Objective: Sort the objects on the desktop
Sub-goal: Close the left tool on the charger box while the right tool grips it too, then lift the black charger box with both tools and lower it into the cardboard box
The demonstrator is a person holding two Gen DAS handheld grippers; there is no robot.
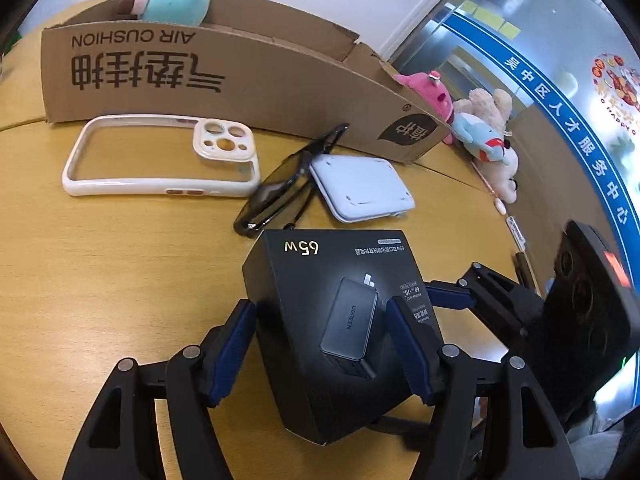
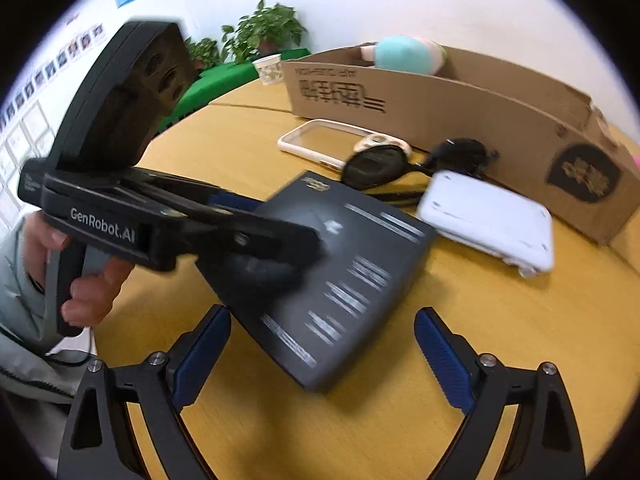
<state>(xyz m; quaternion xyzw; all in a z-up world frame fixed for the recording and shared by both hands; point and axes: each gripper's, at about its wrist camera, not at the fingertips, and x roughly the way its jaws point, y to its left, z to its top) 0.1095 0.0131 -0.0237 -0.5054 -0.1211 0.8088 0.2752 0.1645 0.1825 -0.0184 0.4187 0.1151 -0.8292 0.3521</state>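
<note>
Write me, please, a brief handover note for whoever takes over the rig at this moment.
Left hand-held gripper: jaws apart over the black charger box, which lies on the table; no firm grip visible.
Right hand-held gripper: open, empty, hovering by the same box.
Loose on the table before the cardboard box: white phone case, sunglasses, white flat device.
Done: a teal plush sits in the cardboard box.
Left: the charger box and those three items, apparently.
</note>
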